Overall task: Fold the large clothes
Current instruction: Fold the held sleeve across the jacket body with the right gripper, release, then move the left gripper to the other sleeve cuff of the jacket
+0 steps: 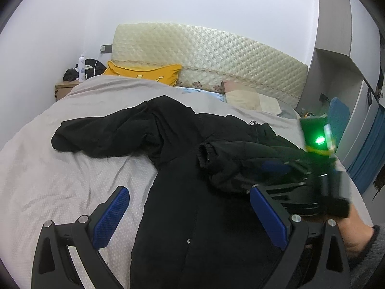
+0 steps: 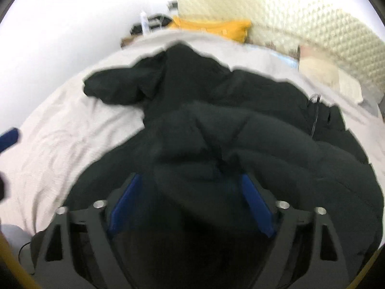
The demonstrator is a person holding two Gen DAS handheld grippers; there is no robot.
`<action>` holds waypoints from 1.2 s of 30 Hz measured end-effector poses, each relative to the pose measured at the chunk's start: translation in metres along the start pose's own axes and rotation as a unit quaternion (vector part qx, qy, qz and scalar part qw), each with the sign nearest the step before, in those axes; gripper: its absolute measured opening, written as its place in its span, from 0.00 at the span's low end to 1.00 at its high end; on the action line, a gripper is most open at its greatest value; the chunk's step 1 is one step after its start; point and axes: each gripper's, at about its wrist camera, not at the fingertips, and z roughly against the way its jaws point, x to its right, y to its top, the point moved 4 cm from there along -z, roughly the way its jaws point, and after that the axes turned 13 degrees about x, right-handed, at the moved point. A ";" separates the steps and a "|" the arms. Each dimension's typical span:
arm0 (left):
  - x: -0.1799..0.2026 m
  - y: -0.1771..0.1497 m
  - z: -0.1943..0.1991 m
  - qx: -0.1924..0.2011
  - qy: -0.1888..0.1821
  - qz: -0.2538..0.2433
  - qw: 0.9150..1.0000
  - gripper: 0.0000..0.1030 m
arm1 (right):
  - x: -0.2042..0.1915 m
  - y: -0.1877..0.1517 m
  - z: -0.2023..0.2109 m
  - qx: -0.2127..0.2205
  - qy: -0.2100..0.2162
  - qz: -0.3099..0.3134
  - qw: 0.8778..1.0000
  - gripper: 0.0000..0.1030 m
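A large black padded jacket (image 1: 192,192) lies spread on the bed, one sleeve (image 1: 96,132) stretched out to the left. My left gripper (image 1: 190,204) is open above the jacket's body, with nothing between its blue pads. My right gripper (image 1: 276,178) shows at the right of the left wrist view, around the jacket's other sleeve (image 1: 226,159), lifted over the body. In the right wrist view this gripper (image 2: 190,180) stands partly open around the bunched sleeve (image 2: 204,149); the blurred frame does not show how firmly it grips.
The bed has a grey sheet (image 1: 60,180). A yellow pillow (image 1: 144,72), a beige pillow (image 1: 247,98) and a quilted headboard (image 1: 204,53) are at the far end. A bedside table (image 1: 65,89) with a bottle stands far left. A wardrobe (image 1: 336,48) is at right.
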 end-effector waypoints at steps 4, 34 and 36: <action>0.005 0.000 0.001 0.001 0.000 -0.010 1.000 0.99 | 0.008 0.008 0.028 0.018 -0.010 -0.026 0.999 0.83; 0.085 -0.024 0.039 0.012 -0.077 -0.033 0.996 0.99 | 0.031 -0.096 0.316 0.185 -0.233 -0.118 0.947 0.85; 0.088 -0.026 0.039 0.016 -0.074 -0.041 0.996 0.99 | 0.029 -0.101 0.322 0.194 -0.235 -0.125 0.944 0.86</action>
